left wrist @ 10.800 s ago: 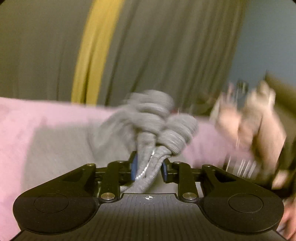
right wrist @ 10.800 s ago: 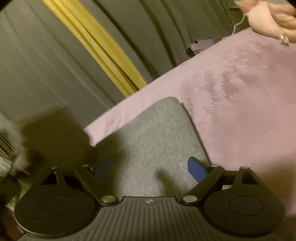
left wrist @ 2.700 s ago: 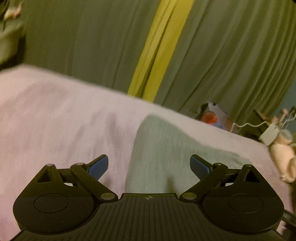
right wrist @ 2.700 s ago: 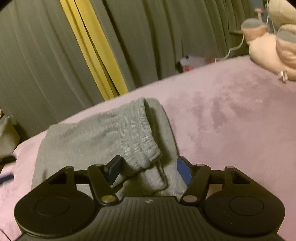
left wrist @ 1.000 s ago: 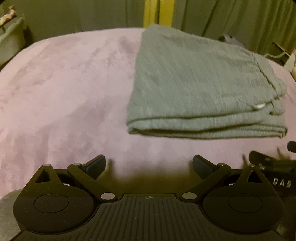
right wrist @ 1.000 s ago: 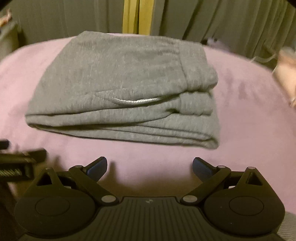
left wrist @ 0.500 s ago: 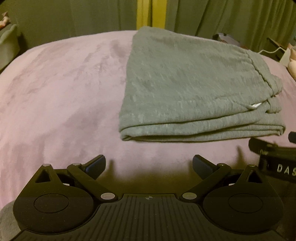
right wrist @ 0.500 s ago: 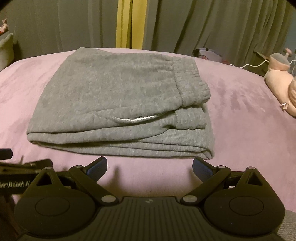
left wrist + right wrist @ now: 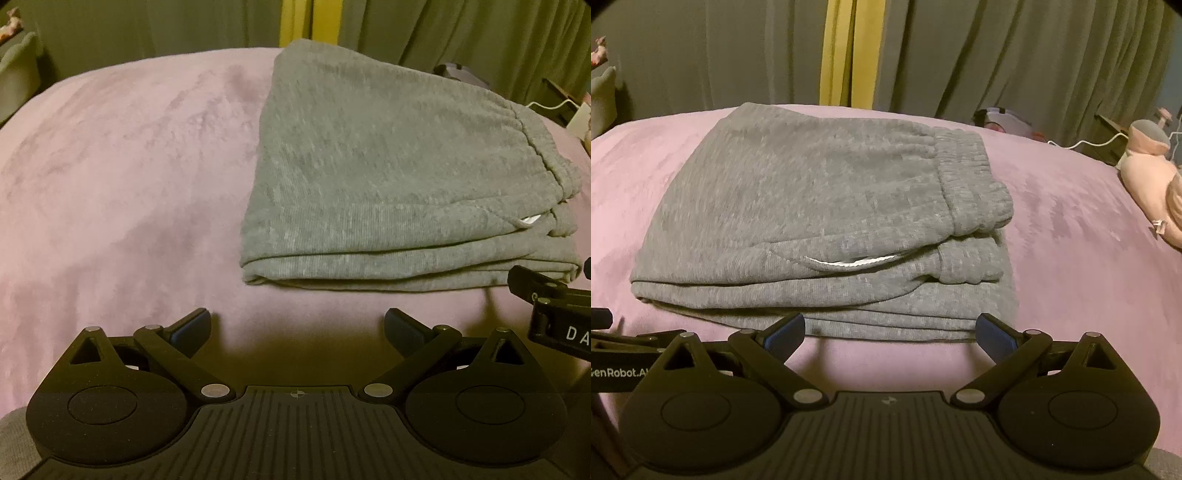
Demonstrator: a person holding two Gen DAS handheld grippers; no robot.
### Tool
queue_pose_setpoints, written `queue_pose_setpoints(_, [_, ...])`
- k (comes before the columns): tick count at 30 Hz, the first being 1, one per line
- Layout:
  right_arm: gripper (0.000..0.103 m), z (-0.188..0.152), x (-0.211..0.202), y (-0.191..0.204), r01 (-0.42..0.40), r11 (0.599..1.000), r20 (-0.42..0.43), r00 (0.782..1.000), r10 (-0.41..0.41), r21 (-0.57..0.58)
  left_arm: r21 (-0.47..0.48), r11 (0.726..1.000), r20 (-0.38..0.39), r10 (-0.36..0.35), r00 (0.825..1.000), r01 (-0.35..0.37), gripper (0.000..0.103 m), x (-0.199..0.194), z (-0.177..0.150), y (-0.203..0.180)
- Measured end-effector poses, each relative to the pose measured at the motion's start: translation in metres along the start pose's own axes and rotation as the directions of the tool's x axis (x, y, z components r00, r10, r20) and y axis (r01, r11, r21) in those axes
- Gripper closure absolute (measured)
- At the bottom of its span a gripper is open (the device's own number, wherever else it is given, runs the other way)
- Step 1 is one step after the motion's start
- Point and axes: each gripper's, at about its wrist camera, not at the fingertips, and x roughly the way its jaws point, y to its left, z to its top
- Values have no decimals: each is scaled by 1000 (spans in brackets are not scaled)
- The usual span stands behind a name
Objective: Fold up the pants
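Note:
The grey pants (image 9: 388,177) (image 9: 827,221) lie folded in a flat stack on the pink blanket (image 9: 122,177) (image 9: 1082,280), elastic waistband on the right side, a white drawstring showing at the fold. My left gripper (image 9: 297,326) is open, empty, a little back from the stack's near left edge. My right gripper (image 9: 890,334) is open too, empty, just short of the stack's near edge. Each gripper shows at the side of the other's view.
Grey-green curtains with a yellow strip (image 9: 846,55) hang behind the bed. A pink plush toy (image 9: 1152,177) and a white cable (image 9: 1082,142) lie at the right edge of the blanket. Dark items sit beyond the bed's far right.
Both grippers have stayed open and drawn slightly back and up from the folded pants. The stack has not moved.

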Motion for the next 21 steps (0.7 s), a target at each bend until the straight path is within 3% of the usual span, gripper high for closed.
queue_pose_setpoints(13, [4,-1,3,-7,-12,999,-11,1000,13,44,35,999,-5,-19,1000,19,1,6,4,-6])
queue_pose_setpoints(21, [4,-2,3,-5,-7,1000,-10,1000,7,23,6,999,-19,-42,999,43,1,9,5,-1])
